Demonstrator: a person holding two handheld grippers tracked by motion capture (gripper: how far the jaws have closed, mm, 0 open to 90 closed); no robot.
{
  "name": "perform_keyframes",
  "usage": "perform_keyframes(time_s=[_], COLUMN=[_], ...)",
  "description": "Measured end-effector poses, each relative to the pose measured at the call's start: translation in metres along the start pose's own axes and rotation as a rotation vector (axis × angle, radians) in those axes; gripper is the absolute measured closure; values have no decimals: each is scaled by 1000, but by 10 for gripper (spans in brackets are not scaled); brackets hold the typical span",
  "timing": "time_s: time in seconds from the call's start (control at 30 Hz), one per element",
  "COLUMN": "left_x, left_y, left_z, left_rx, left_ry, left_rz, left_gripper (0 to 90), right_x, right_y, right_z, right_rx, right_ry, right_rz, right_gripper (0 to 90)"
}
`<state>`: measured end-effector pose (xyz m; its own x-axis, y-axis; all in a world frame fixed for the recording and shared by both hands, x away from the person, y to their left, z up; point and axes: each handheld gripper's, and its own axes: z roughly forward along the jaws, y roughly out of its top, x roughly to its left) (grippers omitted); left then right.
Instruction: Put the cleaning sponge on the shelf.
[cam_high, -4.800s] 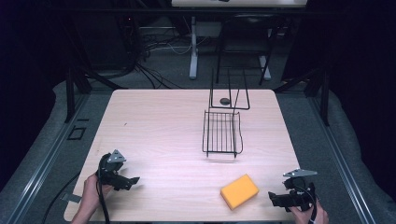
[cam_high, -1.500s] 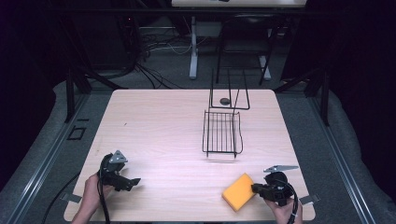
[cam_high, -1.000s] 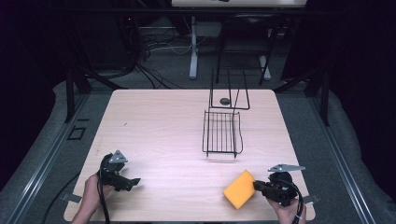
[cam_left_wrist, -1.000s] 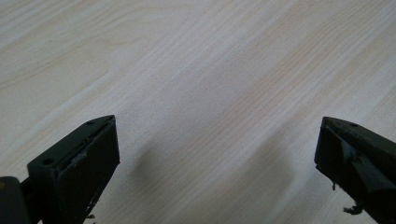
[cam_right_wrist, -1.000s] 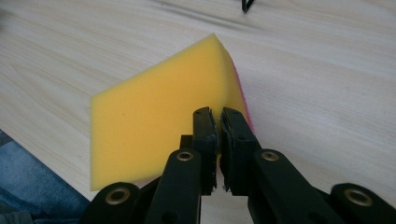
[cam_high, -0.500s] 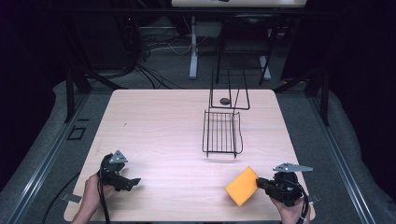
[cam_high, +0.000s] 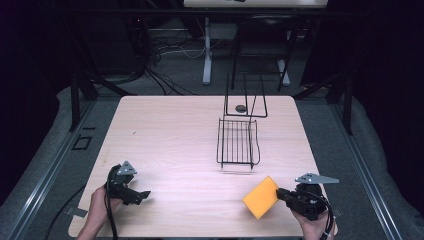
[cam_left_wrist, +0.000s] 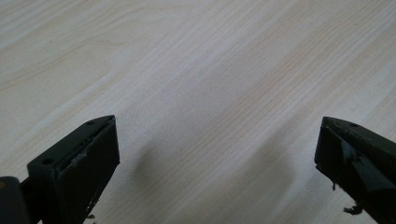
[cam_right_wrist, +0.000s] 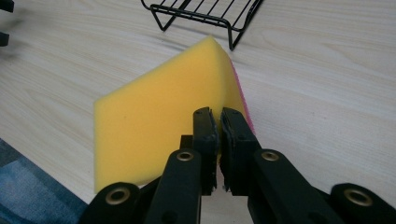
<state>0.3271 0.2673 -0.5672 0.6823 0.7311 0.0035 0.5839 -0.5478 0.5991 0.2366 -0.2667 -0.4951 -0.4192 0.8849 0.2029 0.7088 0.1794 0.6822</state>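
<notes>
Now right gripper (cam_high: 281, 194) pinches the yellow sponge (cam_high: 261, 197) by its edge just short of the wire rack (cam_high: 238, 142); keep the squeeze firm, lift clear of rack's rim.

small dark round object (cam_high: 241, 108) on the table's far edge too small to identify, sponge's (cam_right_wrist: 154, 116) pinched edge hidden between jaws

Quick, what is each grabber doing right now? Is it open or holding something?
Left gripper: open, holding nothing, above the bare table.
Right gripper: shut on the yellow sponge, pinching its edge.
</notes>
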Motion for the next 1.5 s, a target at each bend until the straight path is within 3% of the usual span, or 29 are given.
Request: perform_keyframes(time_s=[0.83, 1.5], left_x=[0, 0], left_y=[-1, -1], left_z=[-1, 0], left_rx=[-4, -2], left_ry=[4, 1], left_rz=[-9, -13], left_gripper=[0, 0], right_x=[13, 22], right_y=[27, 60], right_z=[-17, -13], right_rx=[-44, -78], right_ry=[-17, -14], right_rz=[-53, -87], right_gripper=[852, 851])
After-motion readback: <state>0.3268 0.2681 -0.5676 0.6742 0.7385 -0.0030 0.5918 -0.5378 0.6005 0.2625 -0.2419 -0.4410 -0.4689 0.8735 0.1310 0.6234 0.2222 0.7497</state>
